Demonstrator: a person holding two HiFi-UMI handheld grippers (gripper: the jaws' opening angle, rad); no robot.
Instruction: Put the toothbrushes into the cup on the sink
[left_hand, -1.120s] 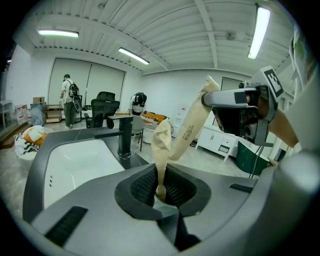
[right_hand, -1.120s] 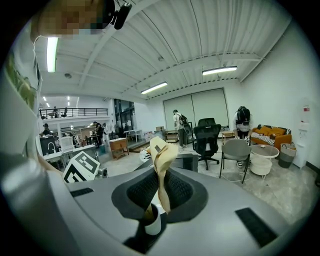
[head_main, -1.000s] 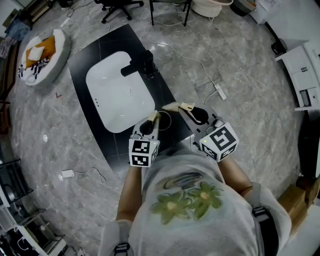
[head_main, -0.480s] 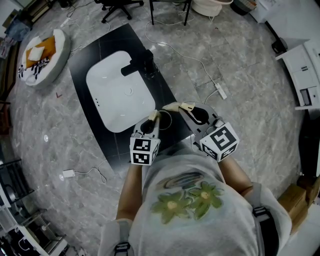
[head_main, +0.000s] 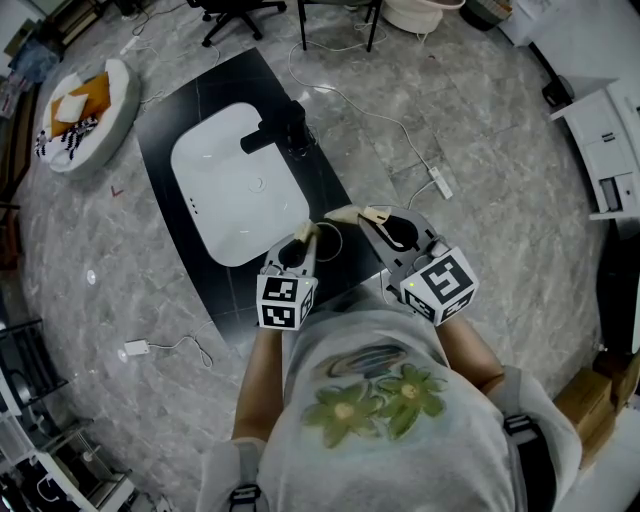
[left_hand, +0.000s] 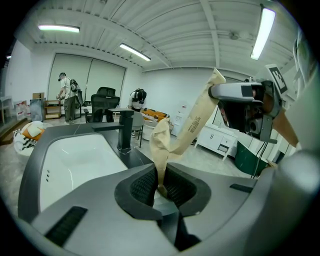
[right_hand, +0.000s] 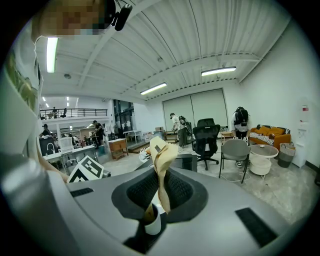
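A toothbrush in a tan paper wrapper stretches between my two grippers above the near end of the black sink counter. My left gripper is shut on the wrapper's lower end. My right gripper is shut on its other end, and a white and brown piece shows low between its jaws. A round cup rim shows on the counter just under the grippers. The white basin and black faucet lie beyond.
The sink unit stands on a grey marble floor. A round cushion with orange cloth lies far left. A power strip and cable run at the right, and a white cabinet stands at the right edge. Office chairs and people are in the background.
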